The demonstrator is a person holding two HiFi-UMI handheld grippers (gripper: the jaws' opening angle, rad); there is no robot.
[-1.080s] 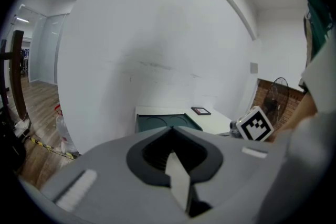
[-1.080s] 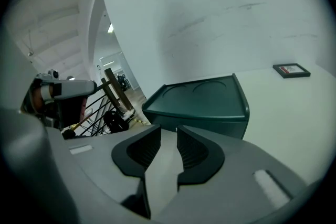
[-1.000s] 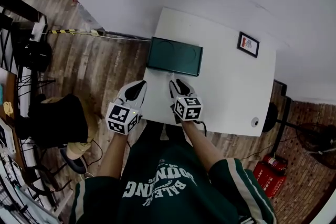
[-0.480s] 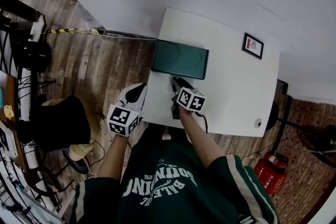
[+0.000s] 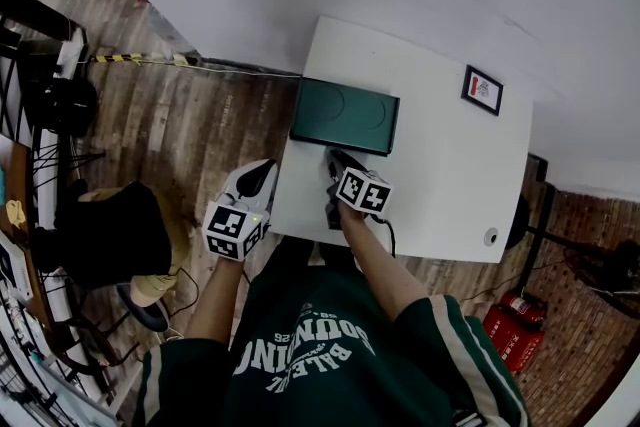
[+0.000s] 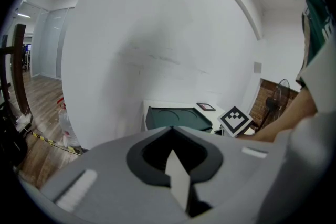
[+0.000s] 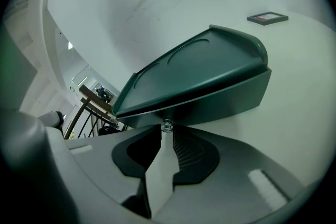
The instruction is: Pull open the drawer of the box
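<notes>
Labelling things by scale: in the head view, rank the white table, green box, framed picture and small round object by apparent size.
1. white table
2. green box
3. framed picture
4. small round object
All sit on one tabletop, so nearness hardly skews it.

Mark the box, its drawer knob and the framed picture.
box [image 5: 345, 113]: head view, middle of its green top.
knob [image 7: 167, 124]: right gripper view, its small clear head on the box's front.
framed picture [image 5: 482, 90]: head view, centre of the frame.
</notes>
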